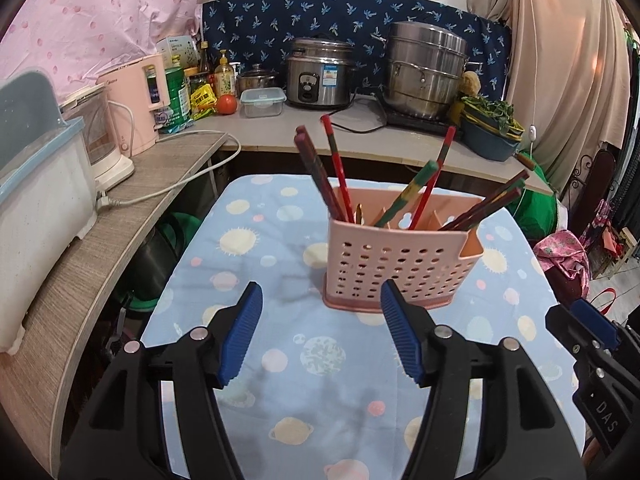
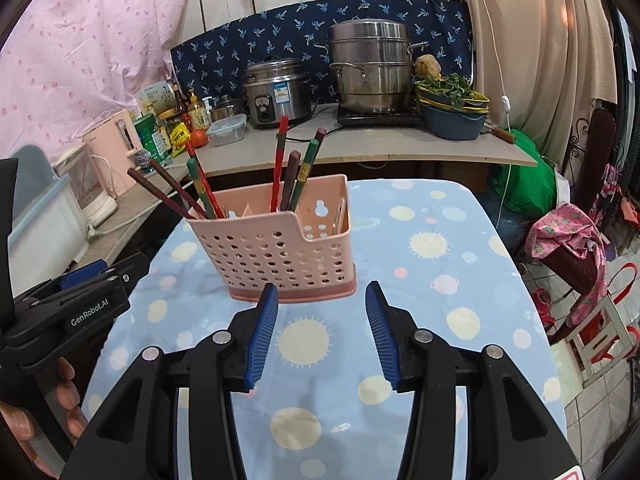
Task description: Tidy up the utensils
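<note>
We are hovering both grippers, left gripper (image 1: 320,300) and right gripper (image 2: 322,300), jaws apart and empty, before the pink holder (image 1: 400,264); probably sorting its chopsticks (image 1: 340,168) next.

Left gripper (image 1: 320,296) hangs with jaws apart and empty, just short of the pink utensil basket (image 1: 400,268) holding chopsticks (image 1: 340,176) on the planet-print tablecloth (image 1: 248,240).
</note>
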`<state>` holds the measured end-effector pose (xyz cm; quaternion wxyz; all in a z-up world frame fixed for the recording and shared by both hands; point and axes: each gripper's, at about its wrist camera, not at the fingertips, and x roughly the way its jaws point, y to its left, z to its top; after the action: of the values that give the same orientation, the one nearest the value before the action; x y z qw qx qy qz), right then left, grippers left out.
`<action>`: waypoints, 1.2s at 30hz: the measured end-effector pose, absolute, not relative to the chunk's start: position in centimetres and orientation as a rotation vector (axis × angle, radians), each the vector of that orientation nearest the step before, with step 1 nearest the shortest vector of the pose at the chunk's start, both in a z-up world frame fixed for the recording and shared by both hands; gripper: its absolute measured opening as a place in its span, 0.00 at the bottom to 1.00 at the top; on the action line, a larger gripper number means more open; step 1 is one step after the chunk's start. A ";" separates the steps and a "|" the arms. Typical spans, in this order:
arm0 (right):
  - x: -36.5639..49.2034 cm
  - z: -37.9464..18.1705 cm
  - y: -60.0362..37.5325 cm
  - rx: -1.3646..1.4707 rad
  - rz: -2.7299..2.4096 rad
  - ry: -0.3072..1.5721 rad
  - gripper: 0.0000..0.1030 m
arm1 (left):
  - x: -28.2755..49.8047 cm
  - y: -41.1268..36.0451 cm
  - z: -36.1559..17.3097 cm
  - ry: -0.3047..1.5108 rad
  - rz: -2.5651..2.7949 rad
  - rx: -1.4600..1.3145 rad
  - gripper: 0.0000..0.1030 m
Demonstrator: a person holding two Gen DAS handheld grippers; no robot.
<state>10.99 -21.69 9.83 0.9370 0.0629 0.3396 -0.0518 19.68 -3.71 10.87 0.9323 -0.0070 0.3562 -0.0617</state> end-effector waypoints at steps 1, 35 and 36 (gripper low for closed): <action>10.9 9.6 -21.7 0.125 -0.107 0.699 0.45 | 19.7 -3.6 10.7 0.732 -0.123 -0.014 0.57; 10.3 7.2 -22.0 0.128 -0.137 0.748 0.84 | 17.8 -4.1 7.7 0.761 -0.076 0.053 0.82; 10.3 7.2 -22.0 0.129 -0.137 0.750 0.85 | 17.8 -4.1 7.7 0.763 -0.074 0.055 0.83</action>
<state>10.31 -22.03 7.19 0.9262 0.0629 0.3656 -0.0669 17.82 -4.07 7.66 0.9271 0.0269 0.3721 -0.0361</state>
